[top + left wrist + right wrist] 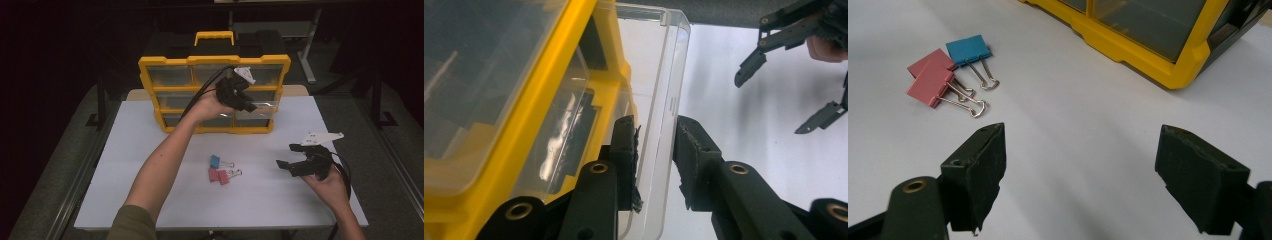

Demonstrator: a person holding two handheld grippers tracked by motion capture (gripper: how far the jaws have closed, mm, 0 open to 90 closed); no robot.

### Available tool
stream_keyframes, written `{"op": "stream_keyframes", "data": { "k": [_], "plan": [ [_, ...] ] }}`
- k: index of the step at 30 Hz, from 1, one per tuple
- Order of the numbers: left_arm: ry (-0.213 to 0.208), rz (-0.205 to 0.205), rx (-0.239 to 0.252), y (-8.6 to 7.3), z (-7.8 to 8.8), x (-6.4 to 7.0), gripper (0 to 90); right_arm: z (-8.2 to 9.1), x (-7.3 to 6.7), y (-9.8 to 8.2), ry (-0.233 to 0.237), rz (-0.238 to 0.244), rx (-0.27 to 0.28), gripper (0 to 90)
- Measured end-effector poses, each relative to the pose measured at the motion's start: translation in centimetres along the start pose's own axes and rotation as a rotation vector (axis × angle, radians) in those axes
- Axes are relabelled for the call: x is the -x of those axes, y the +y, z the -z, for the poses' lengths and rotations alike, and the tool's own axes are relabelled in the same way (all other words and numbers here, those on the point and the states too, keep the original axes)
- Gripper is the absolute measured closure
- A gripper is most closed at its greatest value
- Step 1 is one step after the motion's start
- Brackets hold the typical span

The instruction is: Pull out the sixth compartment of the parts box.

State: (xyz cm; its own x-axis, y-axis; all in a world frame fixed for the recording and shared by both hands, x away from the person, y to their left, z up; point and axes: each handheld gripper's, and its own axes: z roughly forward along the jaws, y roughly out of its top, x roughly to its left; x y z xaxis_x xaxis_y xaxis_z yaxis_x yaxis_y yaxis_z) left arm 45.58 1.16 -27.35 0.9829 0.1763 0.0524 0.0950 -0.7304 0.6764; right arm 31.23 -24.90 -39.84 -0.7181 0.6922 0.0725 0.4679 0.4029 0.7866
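- Black jaws of my left gripper (655, 160) stand either side of the front wall of a clear plastic drawer (659, 100), the inner pad against the wall, the outer pad just beside it; I cannot tell whether that one presses yet.
- That drawer is drawn partway out of the yellow organizer (214, 60), on the right side of the cabinet's lower rows, as seen from the high view.
- My left hand (207, 106) reaches forward across the white table (150, 200), its cable looping up in front of the organizer's other clear drawers.
- My right gripper (1080, 175) hangs released, jaws wide apart with bare table between them, well apart from the organizer and toward the right edge of the table.
- My right hand (330, 187) holds it low over the near right part of the table.
- Three binder clips lie mid-table between my two arms: a blue clip (967, 49) and two pink clips (930, 77), the pink pair overlapping, the blue one just beside them, wire handles pointing toward the right gripper.
- No writing or brand can be read on the organizer, the drawer or the clips.
- Open table runs wide to the left of the clips and along the near edge; the organizer stands at the far edge, its black carry-handle section and yellow handle (214, 36) above.
- Dark floor and table legs surround the white top on every side.
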Motion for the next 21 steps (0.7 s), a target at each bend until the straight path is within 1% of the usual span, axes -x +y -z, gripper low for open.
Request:
{"op": "stream_keyframes", "data": {
  "k": [7, 9, 13, 14, 21],
  "plan": [
    [-0.022, -0.01, -0.003, -0.1, 0.2, 0.4, 72.5, 0.0, 0.0, 0.0, 0.004, -0.001, -0.005, 19.4],
    [-0.034, -0.02, 0.002, 0.0, 0.2, 0.6, 73.3, -0.1, -0.1, 0.0, 0.003, -0.001, -0.006, 19.4],
    [-0.037, -0.021, -0.003, 0.0, 0.2, 1.1, 74.0, -0.2, -0.2, 0.0, 0.004, 0.011, -0.01, 19.4],
    [-0.045, -0.021, -0.001, -0.1, 0.3, 1.2, 74.1, -0.2, -0.2, 0.0, 0.005, 0.011, -0.011, 19.4],
    [-0.048, -0.041, -0.001, -0.2, 0.5, 1.6, 74.2, -0.3, -0.2, 0.0, 0.007, 0.012, -0.013, 19.4]
  ]
}}
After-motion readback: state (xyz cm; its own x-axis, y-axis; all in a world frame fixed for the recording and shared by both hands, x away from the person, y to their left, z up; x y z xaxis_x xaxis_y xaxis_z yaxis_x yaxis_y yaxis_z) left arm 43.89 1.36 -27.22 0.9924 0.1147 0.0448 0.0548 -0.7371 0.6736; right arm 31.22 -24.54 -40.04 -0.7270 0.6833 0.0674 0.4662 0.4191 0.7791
